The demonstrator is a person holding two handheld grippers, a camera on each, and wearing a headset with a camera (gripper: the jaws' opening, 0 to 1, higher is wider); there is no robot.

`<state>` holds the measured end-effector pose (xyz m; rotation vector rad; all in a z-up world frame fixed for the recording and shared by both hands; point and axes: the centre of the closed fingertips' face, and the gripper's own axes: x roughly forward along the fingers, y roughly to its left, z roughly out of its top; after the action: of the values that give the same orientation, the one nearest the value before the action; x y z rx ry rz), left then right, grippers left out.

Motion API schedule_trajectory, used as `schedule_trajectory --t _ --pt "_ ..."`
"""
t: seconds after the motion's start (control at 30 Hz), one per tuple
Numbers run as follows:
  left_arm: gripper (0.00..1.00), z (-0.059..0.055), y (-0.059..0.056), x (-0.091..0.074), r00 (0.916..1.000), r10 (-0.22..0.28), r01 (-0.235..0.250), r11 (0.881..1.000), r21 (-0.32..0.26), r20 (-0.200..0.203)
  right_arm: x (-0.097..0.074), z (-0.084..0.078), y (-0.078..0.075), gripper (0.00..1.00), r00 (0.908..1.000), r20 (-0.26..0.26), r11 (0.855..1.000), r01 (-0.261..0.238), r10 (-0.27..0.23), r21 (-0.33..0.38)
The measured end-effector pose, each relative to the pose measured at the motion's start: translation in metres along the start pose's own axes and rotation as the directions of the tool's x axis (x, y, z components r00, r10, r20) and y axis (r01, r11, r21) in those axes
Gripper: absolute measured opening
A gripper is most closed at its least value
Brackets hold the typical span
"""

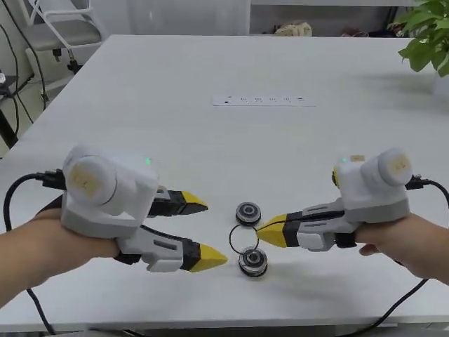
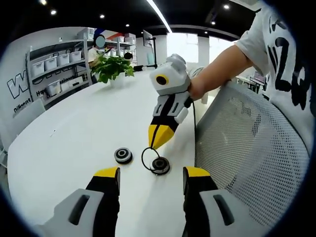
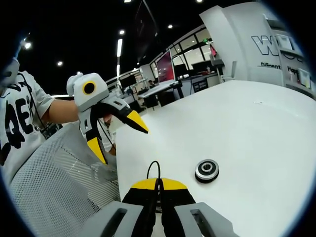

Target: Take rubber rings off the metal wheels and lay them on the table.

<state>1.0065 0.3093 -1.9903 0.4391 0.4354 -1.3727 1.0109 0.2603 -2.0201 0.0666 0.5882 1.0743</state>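
Two small metal wheels lie on the white table (image 1: pixel 210 140), one farther (image 1: pixel 248 212) and one nearer (image 1: pixel 252 261). A thin black rubber ring (image 1: pixel 231 239) hangs as a loop between them, its low edge reaching the near wheel. My right gripper (image 1: pixel 261 230) is shut on that ring; in the right gripper view the ring (image 3: pixel 148 173) rises from the closed jaws (image 3: pixel 158 181), with one wheel (image 3: pixel 207 170) to the right. My left gripper (image 1: pixel 207 232) stands open just left of the wheels with nothing in it; its own view shows the ring (image 2: pixel 144 157) and both wheels (image 2: pixel 123 155) (image 2: pixel 160 165).
A printed strip (image 1: pixel 263 100) lies mid-table. A potted plant (image 1: pixel 428 35) stands at the far right corner and a chair (image 1: pixel 59 28) at the far left. A mesh chair back (image 2: pixel 247 148) sits close behind the table's near edge. Cables trail from both grippers.
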Motion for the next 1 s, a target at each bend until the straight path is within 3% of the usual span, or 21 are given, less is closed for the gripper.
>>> schedule_trajectory --t 0.37,0.63,1.0 --pt "0.57 -0.010 0.012 -0.026 0.9975 0.069 -0.068 0.996 -0.055 0.016 0.020 0.009 -0.002 0.00 0.9998 0.014 1.000 -0.014 0.014 -0.002" --pt "0.61 -0.018 0.012 -0.033 0.9960 0.089 -0.088 0.993 -0.073 0.006 0.036 0.005 -0.005 0.00 0.9999 -0.010 1.000 -0.013 0.013 -0.005" --pt "0.61 -0.020 0.015 -0.038 0.9947 0.103 -0.102 0.991 -0.081 0.002 0.054 -0.004 -0.008 0.00 0.9992 -0.039 1.000 0.002 -0.002 -0.017"
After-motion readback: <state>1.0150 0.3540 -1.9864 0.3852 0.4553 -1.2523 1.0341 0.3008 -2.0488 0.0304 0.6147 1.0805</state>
